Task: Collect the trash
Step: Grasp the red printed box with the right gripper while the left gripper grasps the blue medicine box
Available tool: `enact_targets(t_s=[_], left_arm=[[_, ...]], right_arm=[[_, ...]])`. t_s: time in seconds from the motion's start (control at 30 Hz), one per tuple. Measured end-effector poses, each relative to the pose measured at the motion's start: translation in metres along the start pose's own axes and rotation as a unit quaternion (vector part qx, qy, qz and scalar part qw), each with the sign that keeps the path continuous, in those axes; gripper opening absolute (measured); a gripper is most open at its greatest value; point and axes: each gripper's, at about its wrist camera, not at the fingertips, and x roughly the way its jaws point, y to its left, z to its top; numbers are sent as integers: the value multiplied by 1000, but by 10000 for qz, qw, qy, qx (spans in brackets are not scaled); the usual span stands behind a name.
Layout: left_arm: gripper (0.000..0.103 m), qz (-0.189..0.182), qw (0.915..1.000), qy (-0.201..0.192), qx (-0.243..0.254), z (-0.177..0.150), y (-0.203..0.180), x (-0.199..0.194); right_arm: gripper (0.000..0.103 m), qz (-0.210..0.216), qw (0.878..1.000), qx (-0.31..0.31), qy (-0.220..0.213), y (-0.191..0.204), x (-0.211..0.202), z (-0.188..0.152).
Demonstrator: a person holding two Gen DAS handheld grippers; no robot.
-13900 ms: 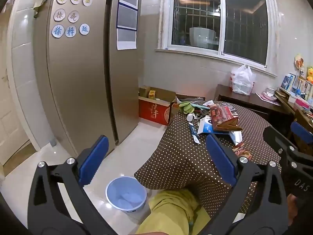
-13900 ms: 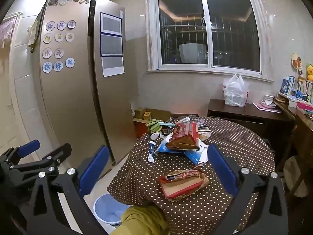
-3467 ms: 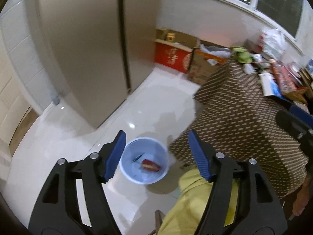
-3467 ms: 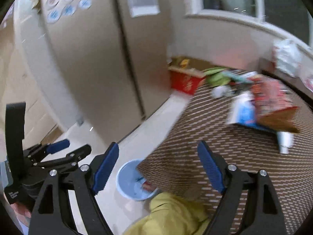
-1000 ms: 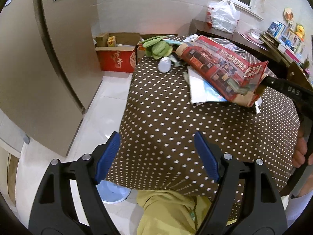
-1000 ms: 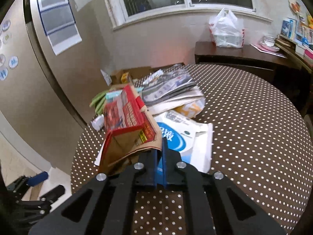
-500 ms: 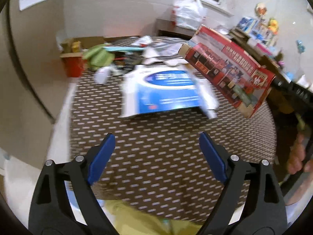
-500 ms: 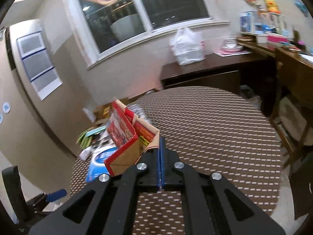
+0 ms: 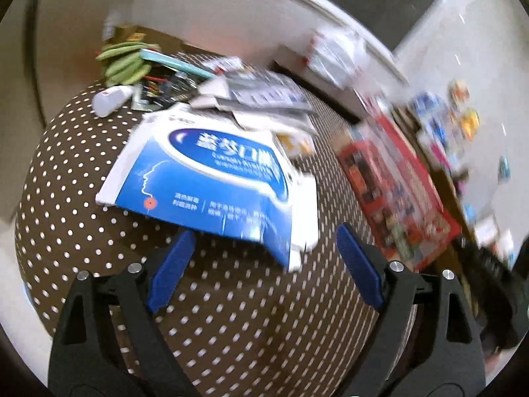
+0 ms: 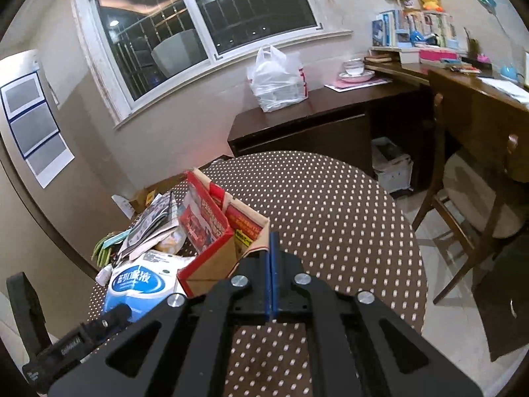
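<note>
My right gripper (image 10: 271,248) is shut on a flap of a red cardboard box (image 10: 211,231) and holds it up above the dotted table (image 10: 330,205). The same box shows blurred at the right in the left wrist view (image 9: 396,188). My left gripper (image 9: 264,261) is open and empty, low over the table (image 9: 82,198), its jaws just short of the near edge of a flattened blue and white box (image 9: 215,178). That box also shows in the right wrist view (image 10: 139,281).
Newspapers (image 9: 264,96), a green bunch (image 9: 125,59) and a small white bottle (image 9: 110,99) lie at the table's far side. A wooden chair (image 10: 479,205), a dark sideboard with a white plastic bag (image 10: 277,79) and a desk stand to the right.
My left gripper has moved in low towards the blue and white box. My right gripper has carried the red box further up and to the right, off the pile.
</note>
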Motion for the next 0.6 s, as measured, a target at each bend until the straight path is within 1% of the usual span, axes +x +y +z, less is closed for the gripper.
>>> enact_targets(t_s=[0.1, 0.13, 0.17, 0.2, 0.23, 0.27, 0.3, 0.37, 0.4, 0.43, 0.47, 0.53, 0.6], left_arm=[[85, -57, 9976, -315, -610, 4, 8, 6], [73, -30, 9964, -370, -762, 5, 10, 8], [54, 25, 9955, -373, -876, 6, 12, 13], [45, 119, 9947, -328, -971, 7, 14, 19], [33, 127, 9945, -314, -987, 8, 14, 24], [29, 62, 9949, -325, -956, 8, 14, 27], [26, 16, 9955, -416, -846, 7, 12, 25], [14, -42, 9966, -547, -618, 6, 5, 17], [11, -65, 9977, -594, -322, 6, -2, 12], [8, -6, 9981, -619, 6, 7, -9, 7], [7, 97, 9973, -687, 252, 5, -14, 1], [6, 305, 9926, -888, 770, 0, -21, -15], [4, 395, 9893, -966, 1016, -2, -23, -28]], right_arm=[[1, 81, 9999, -43, 73, -1, 11, 8], [1, 91, 9999, -57, 87, -1, 13, 9], [1, 98, 9999, -77, 108, -1, 16, 11], [1, 111, 9998, -91, 120, -1, 18, 11], [1, 123, 9998, -98, 128, -1, 19, 12], [1, 131, 9998, -104, 137, -1, 20, 12], [1, 136, 9997, -109, 145, -1, 20, 12], [1, 150, 9997, -97, 156, -1, 19, 10], [2, 164, 9997, -87, 167, -1, 18, 7], [2, 170, 9997, -84, 173, 0, 17, 6], [1, 184, 9996, -74, 178, 1, 15, 4], [2, 236, 9995, -34, 202, 3, 11, 1], [1, 284, 9994, 0, 191, 7, 6, -3]])
